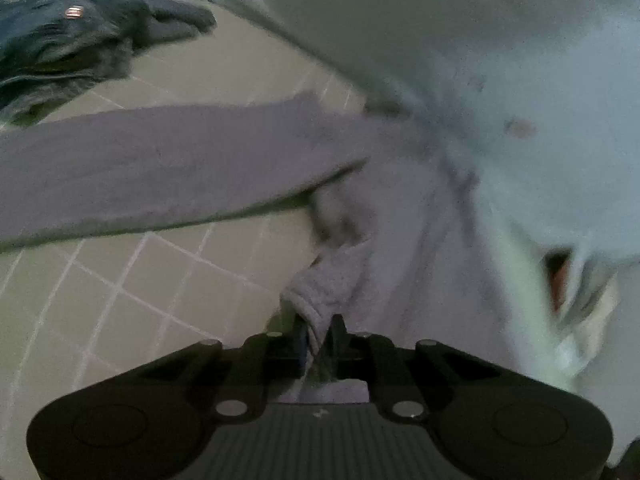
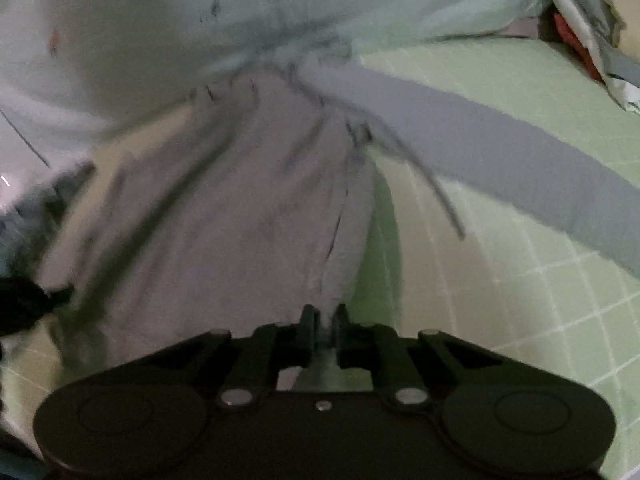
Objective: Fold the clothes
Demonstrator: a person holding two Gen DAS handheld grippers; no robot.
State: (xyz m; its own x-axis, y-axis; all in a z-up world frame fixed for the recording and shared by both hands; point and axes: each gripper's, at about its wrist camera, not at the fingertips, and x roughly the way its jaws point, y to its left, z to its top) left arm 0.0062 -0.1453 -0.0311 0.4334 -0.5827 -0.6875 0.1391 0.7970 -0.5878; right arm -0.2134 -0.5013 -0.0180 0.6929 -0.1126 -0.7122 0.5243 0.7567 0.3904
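Note:
A lavender-grey garment [image 1: 400, 216] hangs lifted above a green checked surface [image 1: 140, 292]. My left gripper [image 1: 319, 336] is shut on a bunched edge of it. One long leg or sleeve [image 1: 160, 168] stretches out to the left. In the right wrist view the same garment [image 2: 248, 208] hangs ahead, and my right gripper [image 2: 323, 328] is shut on its lower edge. Its other long part [image 2: 500, 160] stretches right, with a drawstring [image 2: 440, 196] dangling. The view is blurred by motion.
A pale blue-white cloth [image 1: 480, 40] fills the background behind the garment, also in the right wrist view [image 2: 160, 20]. A dark teal garment [image 1: 80, 28] lies crumpled at far left. A pile of mixed clothes [image 2: 592, 32] lies at the far right on the checked surface [image 2: 520, 300].

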